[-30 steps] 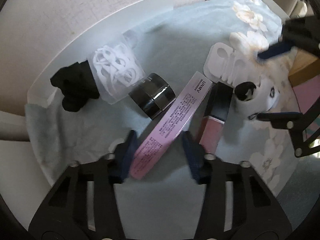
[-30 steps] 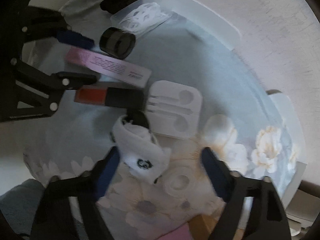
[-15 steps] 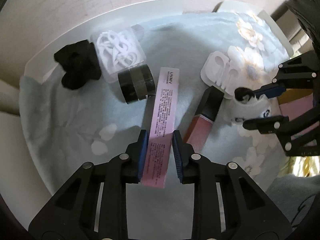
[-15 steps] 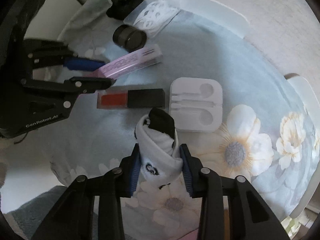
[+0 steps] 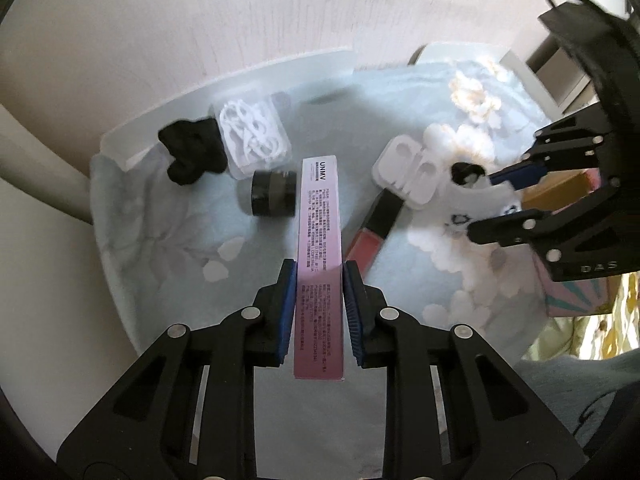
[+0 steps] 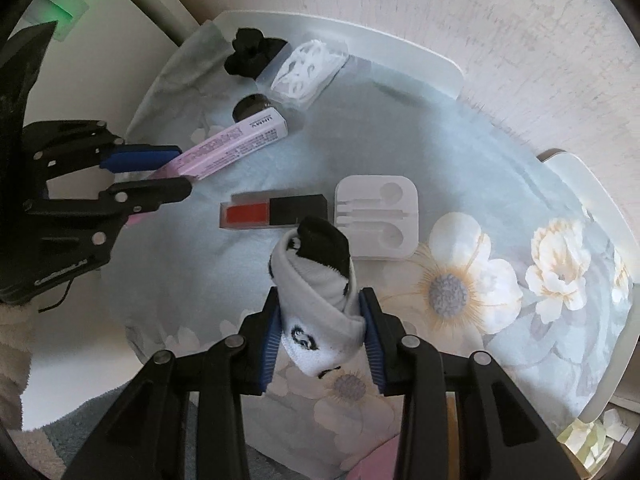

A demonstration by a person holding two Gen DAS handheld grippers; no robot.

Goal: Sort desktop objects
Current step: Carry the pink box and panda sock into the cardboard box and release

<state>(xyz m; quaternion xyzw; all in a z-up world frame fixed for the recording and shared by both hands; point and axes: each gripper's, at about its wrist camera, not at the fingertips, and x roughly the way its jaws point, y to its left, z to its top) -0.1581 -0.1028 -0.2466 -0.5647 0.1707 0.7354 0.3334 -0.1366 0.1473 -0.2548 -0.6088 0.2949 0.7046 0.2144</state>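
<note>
Left wrist view: the left gripper [image 5: 319, 280] is clamped on a long pink box [image 5: 320, 240] that points away over the blue floral cloth [image 5: 160, 220]. Just left of the box lies a black jar [image 5: 272, 194]; farther left sit a clear case of white clips [image 5: 252, 136] and a black scrunchie [image 5: 192, 152].

Right wrist view: the right gripper [image 6: 320, 312] is clamped on a rolled white sock [image 6: 316, 292]. Beyond it lie a red lip gloss [image 6: 272, 212] and, to the right, a white earphone tray [image 6: 376, 216].
</note>
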